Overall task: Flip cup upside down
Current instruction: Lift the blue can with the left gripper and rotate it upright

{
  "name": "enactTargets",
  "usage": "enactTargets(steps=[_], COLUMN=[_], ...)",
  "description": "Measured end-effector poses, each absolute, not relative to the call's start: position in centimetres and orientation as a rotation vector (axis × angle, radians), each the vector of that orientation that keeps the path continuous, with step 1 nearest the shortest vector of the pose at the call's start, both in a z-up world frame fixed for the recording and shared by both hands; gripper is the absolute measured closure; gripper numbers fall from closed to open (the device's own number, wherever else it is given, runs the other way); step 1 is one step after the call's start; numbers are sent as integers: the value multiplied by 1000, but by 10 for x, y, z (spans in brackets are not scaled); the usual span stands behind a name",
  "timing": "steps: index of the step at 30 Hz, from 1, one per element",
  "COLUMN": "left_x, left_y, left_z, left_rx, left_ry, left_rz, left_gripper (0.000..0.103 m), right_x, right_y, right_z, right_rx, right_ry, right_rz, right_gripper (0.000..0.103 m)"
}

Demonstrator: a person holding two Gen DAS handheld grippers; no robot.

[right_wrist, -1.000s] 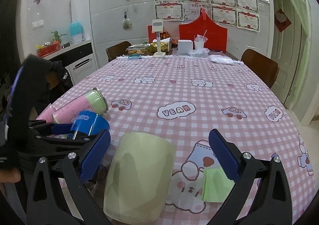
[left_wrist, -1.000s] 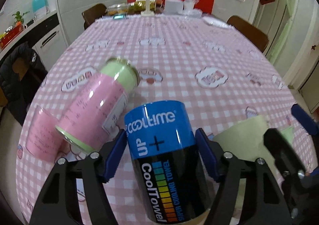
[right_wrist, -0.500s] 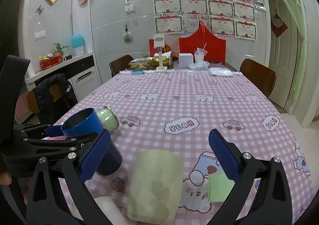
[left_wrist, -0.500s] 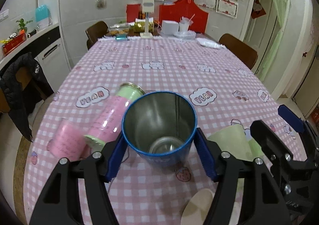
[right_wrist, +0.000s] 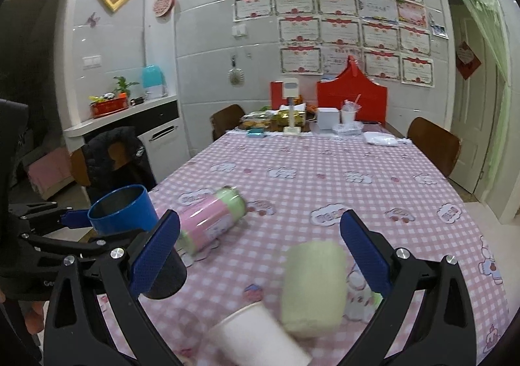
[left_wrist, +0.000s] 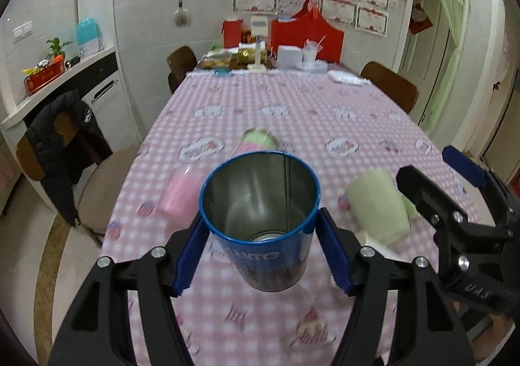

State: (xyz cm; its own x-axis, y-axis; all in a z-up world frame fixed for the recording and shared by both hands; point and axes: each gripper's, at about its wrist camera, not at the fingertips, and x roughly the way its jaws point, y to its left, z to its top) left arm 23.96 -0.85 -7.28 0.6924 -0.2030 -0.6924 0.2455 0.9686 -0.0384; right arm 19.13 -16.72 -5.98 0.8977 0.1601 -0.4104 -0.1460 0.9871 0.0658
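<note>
The left gripper [left_wrist: 261, 252] clamps the blue cup [left_wrist: 260, 223] above the table [left_wrist: 325, 125], mouth up, apparently mid-flip. The right gripper [right_wrist: 260, 255] hangs wide and empty. Next: roll the wrist until the rim faces down, then lower.

On the blue cup [left_wrist: 260, 236] you can read the upside-down letters "time" in white. The right gripper's [left_wrist: 468, 236] black frame shows "UAS". The certificates [right_wrist: 341, 25] on the wall and the tablecloth [right_wrist: 325, 177] labels are too blurred for you to read.
</note>
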Motion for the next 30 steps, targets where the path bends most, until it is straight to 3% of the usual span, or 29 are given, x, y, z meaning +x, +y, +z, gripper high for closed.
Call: enactTargets(steps=[11, 30], left_x=[213, 297], left_y=[22, -14], left_z=[-108, -145], left_rx=[56, -19], left_ry=[952, 978], left_rz=[-316, -363], left_gripper=[37, 37], right_x=[180, 227], right_y=[-149, -158], right_z=[-76, -102], right_rx=[28, 35], right_ry=[528, 627], right_rz=[210, 135], right_gripper=[8, 8])
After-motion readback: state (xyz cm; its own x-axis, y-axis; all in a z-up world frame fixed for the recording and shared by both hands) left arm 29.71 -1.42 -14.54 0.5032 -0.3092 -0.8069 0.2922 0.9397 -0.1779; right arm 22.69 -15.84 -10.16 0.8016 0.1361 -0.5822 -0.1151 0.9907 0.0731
